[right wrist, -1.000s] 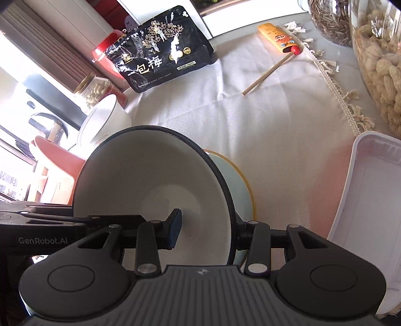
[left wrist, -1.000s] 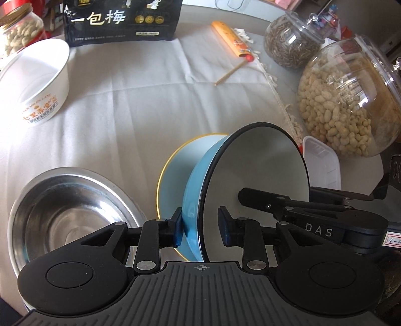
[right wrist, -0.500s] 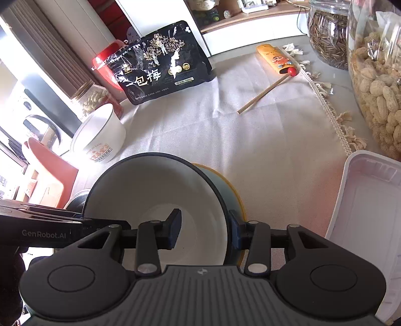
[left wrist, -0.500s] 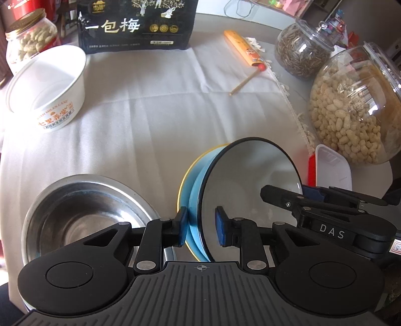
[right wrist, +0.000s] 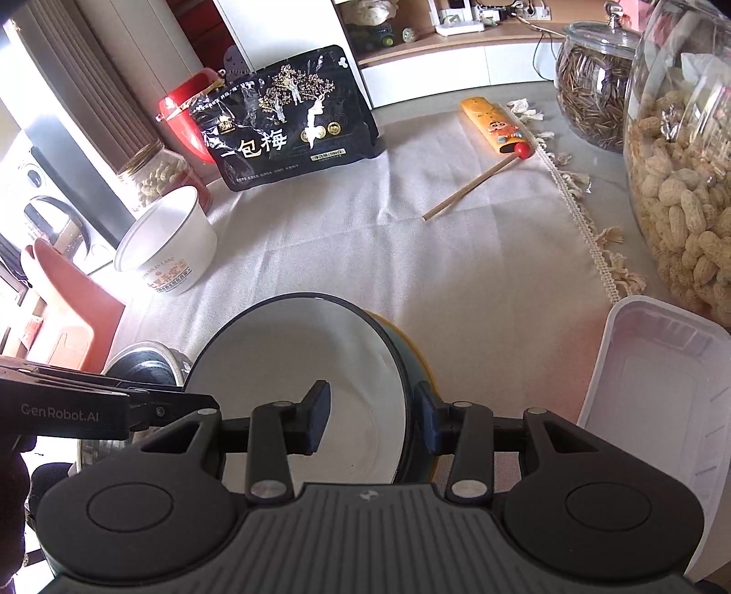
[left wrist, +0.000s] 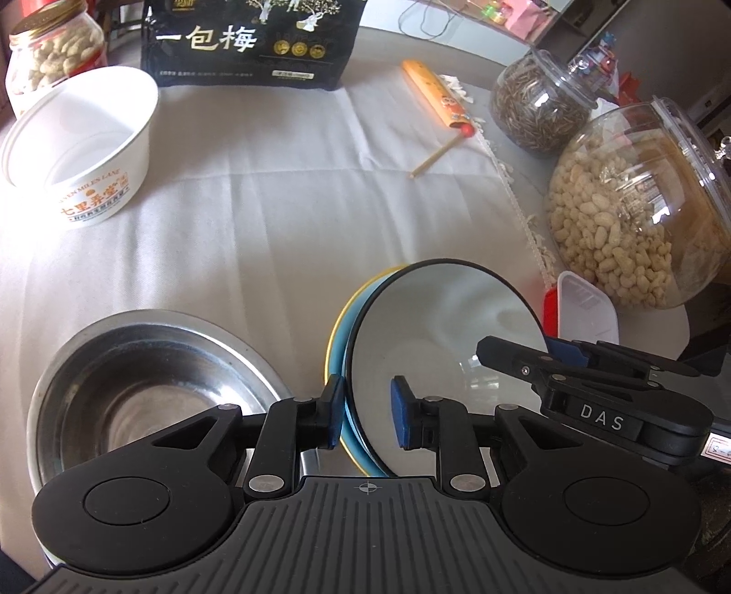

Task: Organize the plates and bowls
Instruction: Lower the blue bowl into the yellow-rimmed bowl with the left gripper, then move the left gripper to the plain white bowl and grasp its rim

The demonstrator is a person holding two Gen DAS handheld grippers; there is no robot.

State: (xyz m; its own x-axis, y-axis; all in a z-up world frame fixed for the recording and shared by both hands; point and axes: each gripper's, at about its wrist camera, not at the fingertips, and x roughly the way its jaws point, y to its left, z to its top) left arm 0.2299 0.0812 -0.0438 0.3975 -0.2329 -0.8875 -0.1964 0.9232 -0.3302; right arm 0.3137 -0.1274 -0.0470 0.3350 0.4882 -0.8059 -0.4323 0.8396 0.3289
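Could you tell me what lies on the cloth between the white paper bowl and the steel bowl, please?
Nothing: in the left wrist view the white cloth runs bare from the white paper bowl down to the steel bowl.

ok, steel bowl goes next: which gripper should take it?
Left, probably. The steel bowl sits right beside the open left gripper. From the right gripper it lies beyond the blue bowl.

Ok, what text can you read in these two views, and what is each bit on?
"一包梅": black snack bag.
"七里养堂": white paper bowl; the small print around it is too blurred to read.
"DAS": right tool.
"GenRobot.AI": left tool.
The orange chopstick sleeve shows a cartoon, no readable words.
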